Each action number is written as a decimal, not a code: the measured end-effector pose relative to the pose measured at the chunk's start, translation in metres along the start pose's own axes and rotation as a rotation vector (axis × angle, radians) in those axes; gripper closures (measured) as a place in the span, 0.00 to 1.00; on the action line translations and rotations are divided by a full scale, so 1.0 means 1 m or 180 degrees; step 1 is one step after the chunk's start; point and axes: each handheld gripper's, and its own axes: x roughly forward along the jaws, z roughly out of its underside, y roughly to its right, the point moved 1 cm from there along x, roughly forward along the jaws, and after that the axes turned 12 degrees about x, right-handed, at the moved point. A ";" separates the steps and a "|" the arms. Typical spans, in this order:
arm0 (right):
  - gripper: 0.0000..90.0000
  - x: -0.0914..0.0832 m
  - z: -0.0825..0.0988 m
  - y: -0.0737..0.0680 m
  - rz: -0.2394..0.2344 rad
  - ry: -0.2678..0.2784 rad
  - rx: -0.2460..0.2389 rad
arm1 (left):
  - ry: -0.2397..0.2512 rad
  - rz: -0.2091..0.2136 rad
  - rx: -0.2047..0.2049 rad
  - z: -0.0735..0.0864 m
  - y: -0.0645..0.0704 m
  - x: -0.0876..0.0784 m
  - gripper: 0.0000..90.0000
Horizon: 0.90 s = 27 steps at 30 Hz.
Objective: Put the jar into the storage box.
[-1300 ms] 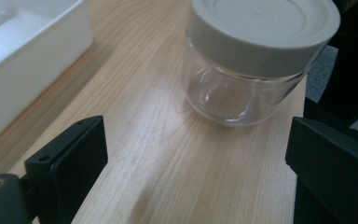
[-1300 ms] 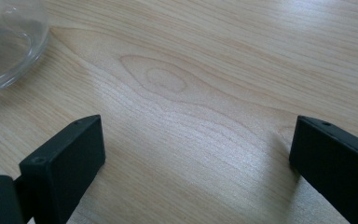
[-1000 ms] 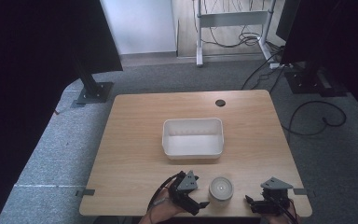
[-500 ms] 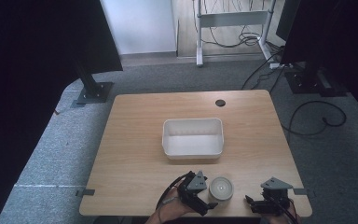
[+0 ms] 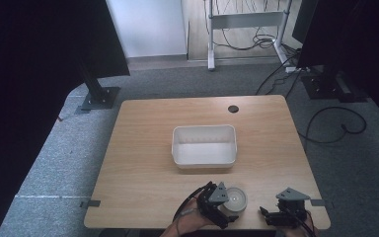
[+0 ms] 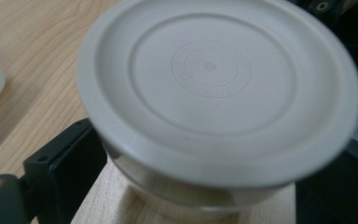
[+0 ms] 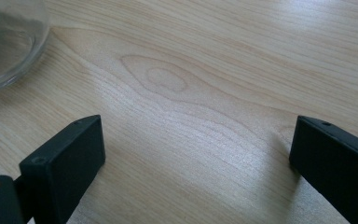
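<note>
Round glass jar with a flat white plastic lid (image 5: 235,198) is seen at the near edge of the light wooden table (image 5: 143,163), between the jaws of the left gripper (image 5: 225,209), which flank its sides; contact cannot be told. Behind stands a white rectangular plastic tub (image 5: 205,146). Farther right, the right gripper (image 7: 196,158) is held with jaws wide apart over bare wood.

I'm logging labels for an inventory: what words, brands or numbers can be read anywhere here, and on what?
Round lid of the jar between the left gripper's jaws: a ring of embossed marks around its centre, too blurred to read.
White bin: no text visible.
Table: no text visible.
</note>
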 end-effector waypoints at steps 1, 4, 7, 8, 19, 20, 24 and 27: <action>0.03 0.000 0.000 0.000 0.0000 0.0000 0.0000 | 0.0000 0.0000 0.0000 0.000 0.000 0.000 0.06; 0.03 0.000 0.000 0.000 0.0000 -0.0001 0.0000 | -0.0001 -0.0021 -0.0004 -0.002 0.000 0.005 0.07; 0.03 0.000 0.000 0.000 0.0000 -0.0001 0.0001 | -0.0002 -0.0022 0.0002 -0.004 0.000 0.008 0.08; 0.03 0.000 0.000 0.000 -0.0001 -0.0001 0.0000 | -0.0013 -0.0038 0.0030 -0.005 0.001 0.011 0.09; 0.03 0.000 0.000 0.000 -0.0003 0.0001 -0.0003 | -0.0055 -0.0142 -0.0012 -0.008 0.002 0.012 0.11; 0.03 0.000 0.000 0.000 -0.0003 0.0000 -0.0003 | -0.0061 -0.0143 -0.0012 -0.008 0.002 0.012 0.11; 0.03 0.000 0.000 0.000 -0.0001 0.0000 -0.0004 | -0.0053 -0.0194 -0.0006 -0.009 0.000 0.009 0.11; 0.03 0.000 0.000 0.000 -0.0001 0.0000 -0.0002 | -0.0035 -0.0244 -0.0025 -0.009 -0.004 0.006 0.11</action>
